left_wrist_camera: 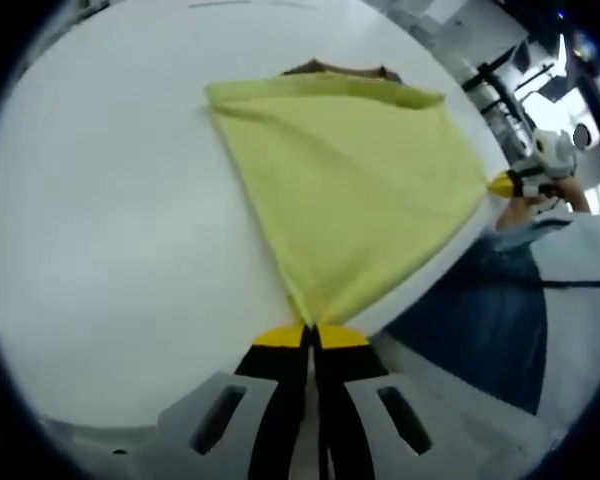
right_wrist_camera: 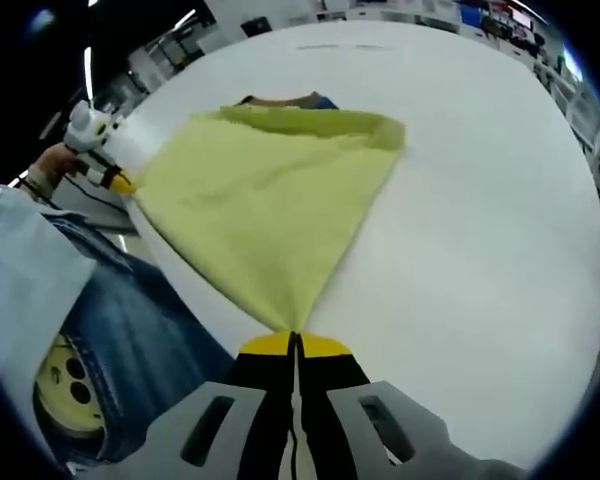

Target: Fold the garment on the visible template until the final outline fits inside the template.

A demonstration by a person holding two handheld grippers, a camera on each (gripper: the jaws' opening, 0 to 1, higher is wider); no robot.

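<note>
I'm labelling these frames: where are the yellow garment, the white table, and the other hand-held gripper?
yellow garment [left_wrist_camera: 350, 180], left gripper view, mid-cloth.
white table [right_wrist_camera: 480, 200], right gripper view, bare top.
right hand-held gripper [left_wrist_camera: 502, 184], left gripper view, yellow tips.

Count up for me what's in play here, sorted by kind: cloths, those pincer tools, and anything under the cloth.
Yellow garment: 1
Grippers, left and right, both pinching garment corners: 2
Brown template, peeking past the garment's far edge: 1
White table: 1
Total: 5

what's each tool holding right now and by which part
Both hold the yellow garment: the left tool and the right tool are each shut on a near corner.
</note>
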